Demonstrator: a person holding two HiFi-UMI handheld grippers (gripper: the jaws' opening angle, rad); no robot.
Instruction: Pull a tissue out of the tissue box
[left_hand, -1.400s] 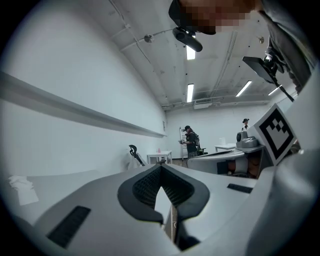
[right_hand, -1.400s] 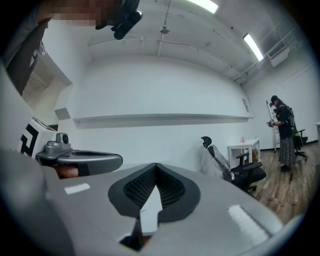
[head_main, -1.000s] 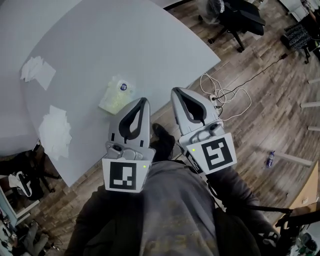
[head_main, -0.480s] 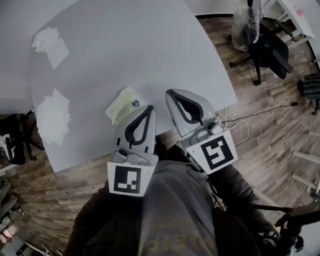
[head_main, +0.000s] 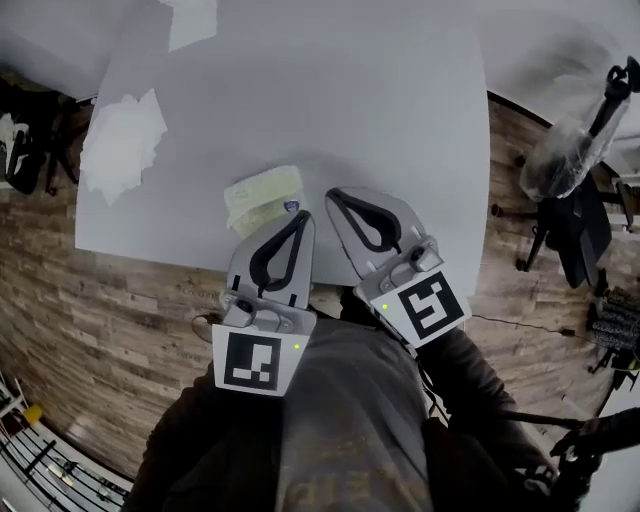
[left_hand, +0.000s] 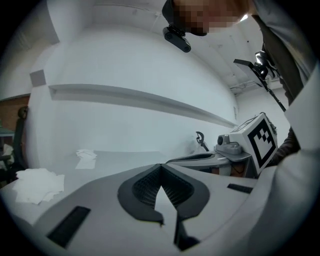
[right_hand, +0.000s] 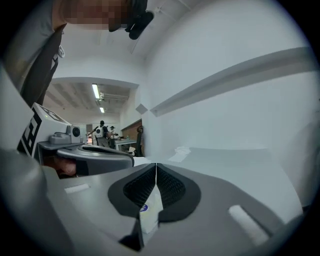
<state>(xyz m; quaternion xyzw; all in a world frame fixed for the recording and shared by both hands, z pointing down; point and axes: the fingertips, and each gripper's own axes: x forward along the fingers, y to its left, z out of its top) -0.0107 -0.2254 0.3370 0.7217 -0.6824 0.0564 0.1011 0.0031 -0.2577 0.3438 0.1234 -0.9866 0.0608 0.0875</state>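
Observation:
A pale yellow-green soft tissue pack (head_main: 262, 198) with a round blue sticker lies near the front edge of the grey table (head_main: 360, 90). My left gripper (head_main: 304, 214) is shut and empty, its tip just right of the pack. My right gripper (head_main: 331, 193) is also shut and empty, close beside the left one. In the left gripper view the jaws (left_hand: 160, 165) meet at the tip over the table. In the right gripper view the jaws (right_hand: 156, 164) meet too, and the pack (right_hand: 148, 216) shows below through the slit behind the tip.
Loose white tissues (head_main: 120, 145) lie at the table's left, and another sheet (head_main: 192, 18) at the far edge. An office chair (head_main: 575, 215) under plastic stands right of the table. Wooden floor (head_main: 100, 330) lies before the table edge.
The view has swung round the table, and the pack, earlier ahead and left of the grippers, now lies right at their tips. Both grippers stay shut.

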